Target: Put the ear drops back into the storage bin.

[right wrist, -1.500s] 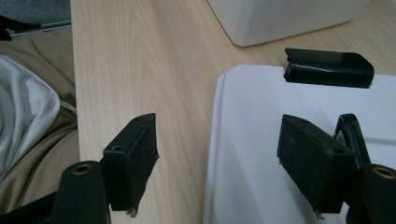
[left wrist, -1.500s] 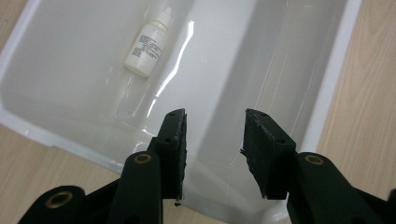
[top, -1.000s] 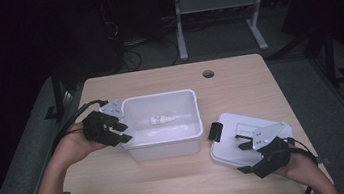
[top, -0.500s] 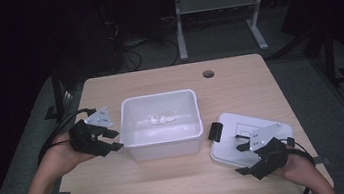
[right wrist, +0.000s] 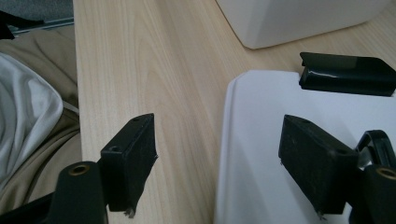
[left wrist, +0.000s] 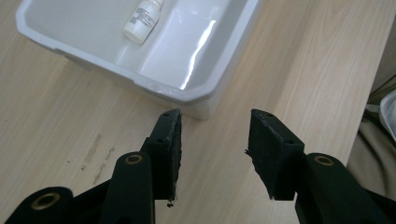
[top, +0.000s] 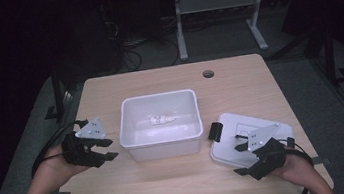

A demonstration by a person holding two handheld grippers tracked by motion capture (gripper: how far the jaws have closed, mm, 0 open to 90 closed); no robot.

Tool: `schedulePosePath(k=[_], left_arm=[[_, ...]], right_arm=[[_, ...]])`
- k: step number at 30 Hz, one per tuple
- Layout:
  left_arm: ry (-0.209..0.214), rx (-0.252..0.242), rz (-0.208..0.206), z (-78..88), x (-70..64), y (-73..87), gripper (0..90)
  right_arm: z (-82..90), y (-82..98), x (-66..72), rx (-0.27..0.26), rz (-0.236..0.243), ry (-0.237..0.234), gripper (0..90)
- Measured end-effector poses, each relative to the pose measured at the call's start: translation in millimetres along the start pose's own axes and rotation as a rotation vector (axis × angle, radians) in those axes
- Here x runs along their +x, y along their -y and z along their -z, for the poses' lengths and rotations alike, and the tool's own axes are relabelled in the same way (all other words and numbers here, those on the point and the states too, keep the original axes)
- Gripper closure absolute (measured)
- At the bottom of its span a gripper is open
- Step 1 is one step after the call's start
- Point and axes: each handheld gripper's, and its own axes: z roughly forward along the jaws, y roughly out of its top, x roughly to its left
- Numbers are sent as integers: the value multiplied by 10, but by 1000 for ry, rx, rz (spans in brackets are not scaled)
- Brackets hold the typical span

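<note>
Tabletop: bottle (left wrist: 144, 21) label in left gripper view

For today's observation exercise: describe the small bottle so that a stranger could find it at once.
Start at the wooden table, then the open white tub at its middle. The small bottle lies on its side on the tub's floor, white with a printed label, the one thing inside.

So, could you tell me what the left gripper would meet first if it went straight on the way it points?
Probably the near corner of the white plastic tub, just ahead of the left gripper; depth is uncertain.
</note>
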Motion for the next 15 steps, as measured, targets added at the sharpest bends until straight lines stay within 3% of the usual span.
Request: schedulePosePath(k=[15], left_arm=[[-14,2,50,-142,-73,294,481]], right_arm=[[-37,-56,3,19,1,-14,268]])
